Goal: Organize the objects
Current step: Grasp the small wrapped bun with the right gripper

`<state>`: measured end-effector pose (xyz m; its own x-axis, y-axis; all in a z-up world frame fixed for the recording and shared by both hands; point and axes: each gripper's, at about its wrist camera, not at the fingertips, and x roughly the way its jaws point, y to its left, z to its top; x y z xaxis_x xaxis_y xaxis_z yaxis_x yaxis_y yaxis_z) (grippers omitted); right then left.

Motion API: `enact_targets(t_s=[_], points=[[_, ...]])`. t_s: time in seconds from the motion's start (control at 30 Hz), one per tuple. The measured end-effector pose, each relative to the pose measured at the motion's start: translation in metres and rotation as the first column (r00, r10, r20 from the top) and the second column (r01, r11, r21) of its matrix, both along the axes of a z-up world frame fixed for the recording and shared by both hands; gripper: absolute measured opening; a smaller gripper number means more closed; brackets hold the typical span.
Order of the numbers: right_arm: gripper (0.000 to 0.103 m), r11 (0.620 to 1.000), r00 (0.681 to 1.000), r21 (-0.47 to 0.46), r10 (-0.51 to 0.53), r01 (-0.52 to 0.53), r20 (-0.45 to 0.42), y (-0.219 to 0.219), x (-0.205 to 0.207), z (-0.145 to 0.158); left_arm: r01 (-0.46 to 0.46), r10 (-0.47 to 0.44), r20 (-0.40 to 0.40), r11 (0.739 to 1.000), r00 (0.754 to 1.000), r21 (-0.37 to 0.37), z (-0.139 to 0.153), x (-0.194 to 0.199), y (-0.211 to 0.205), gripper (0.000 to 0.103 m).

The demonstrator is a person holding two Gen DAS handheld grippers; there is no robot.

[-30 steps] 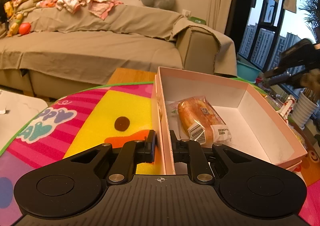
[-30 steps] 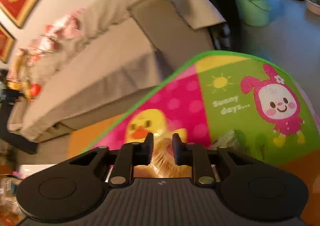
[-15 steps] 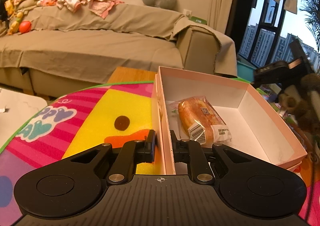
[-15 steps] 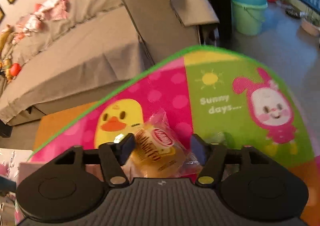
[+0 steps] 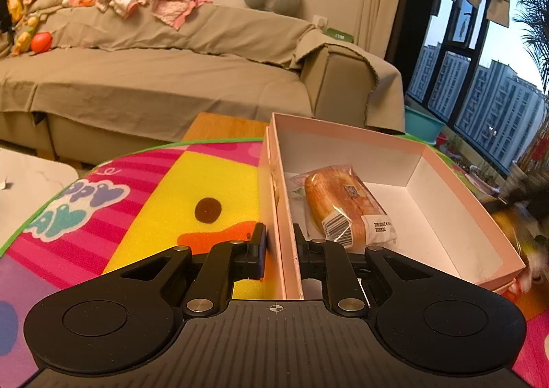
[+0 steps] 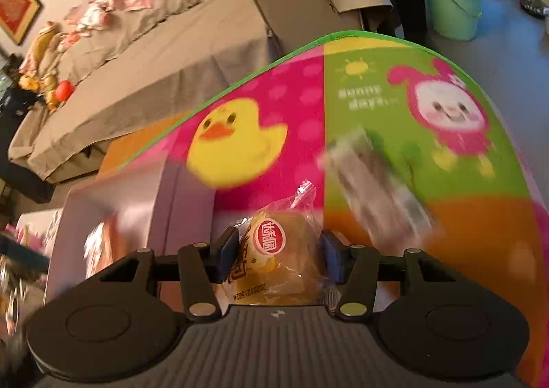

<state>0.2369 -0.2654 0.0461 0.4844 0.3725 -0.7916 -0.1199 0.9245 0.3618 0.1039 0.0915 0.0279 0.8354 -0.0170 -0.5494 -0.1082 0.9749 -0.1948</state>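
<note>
Jaws of the left gripper (image 5: 278, 244) are clenching the near left wall of the pink cardboard box (image 5: 463, 196), one finger outside and one inside. That open, white-lined rectangular box is sitting on the colourful cartoon play mat (image 5: 144, 202), its long axis running away from the camera. Inside, a wrapped bread loaf (image 5: 338, 204) is lying along the same axis, barcode end nearest. The right gripper (image 6: 279, 256) is reaching level and forward over the mat, its jaws spread wide around a crinkly yellow-wrapped pastry (image 6: 279, 250); whether they are touching it, I cannot tell. Beyond lies a blurred clear packet (image 6: 374, 185).
</note>
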Motion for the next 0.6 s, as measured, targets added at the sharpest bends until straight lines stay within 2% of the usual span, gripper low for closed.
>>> enact_targets(t_s=[0.13, 0.2, 0.27, 0.4, 0.43, 0.47, 0.6], points=[[0.046, 0.998, 0.995, -0.038, 0.053, -0.050, 0.085, 0.001, -0.062, 0.020, -0.001, 0.001, -0.001, 1.000, 1.000, -0.002, 0.000, 0.000, 0.000, 0.016], [0.046, 0.995, 0.978, -0.065, 0.090, -0.079, 0.191, 0.002, -0.103, 0.038, -0.003, 0.003, -0.001, 1.000, 1.000, -0.005, 0.000, -0.001, 0.001, 0.016], [0.046, 0.991, 0.957, -0.077, 0.125, -0.108, 0.261, 0.001, -0.140, 0.051, -0.005, 0.005, 0.000, 1.000, 1.000, -0.007, 0.000, -0.001, 0.001, 0.016], [0.047, 0.985, 0.945, -0.110, 0.160, -0.133, 0.286, 0.003, -0.198, 0.045, -0.005, 0.005, 0.000, 1.000, 1.000, -0.007, 0.000, -0.001, 0.001, 0.016], [0.051, 0.983, 0.946, -0.135, 0.156, -0.122, 0.283, 0.004, -0.209, 0.038, -0.005, 0.005, -0.001, 1.000, 1.000, -0.007, 0.000, -0.001, 0.001, 0.016], [0.061, 0.981, 0.951, -0.163, 0.145, -0.103, 0.274, 0.005, -0.219, 0.028, -0.005, 0.005, -0.002, 1.000, 1.000, -0.006, 0.000, -0.001, 0.001, 0.016], [0.080, 0.971, 0.957, -0.239, 0.094, -0.027, 0.274, 0.006, -0.246, 0.002, -0.008, 0.008, -0.004, 1.000, 1.000, -0.002, 0.001, -0.002, 0.000, 0.016]])
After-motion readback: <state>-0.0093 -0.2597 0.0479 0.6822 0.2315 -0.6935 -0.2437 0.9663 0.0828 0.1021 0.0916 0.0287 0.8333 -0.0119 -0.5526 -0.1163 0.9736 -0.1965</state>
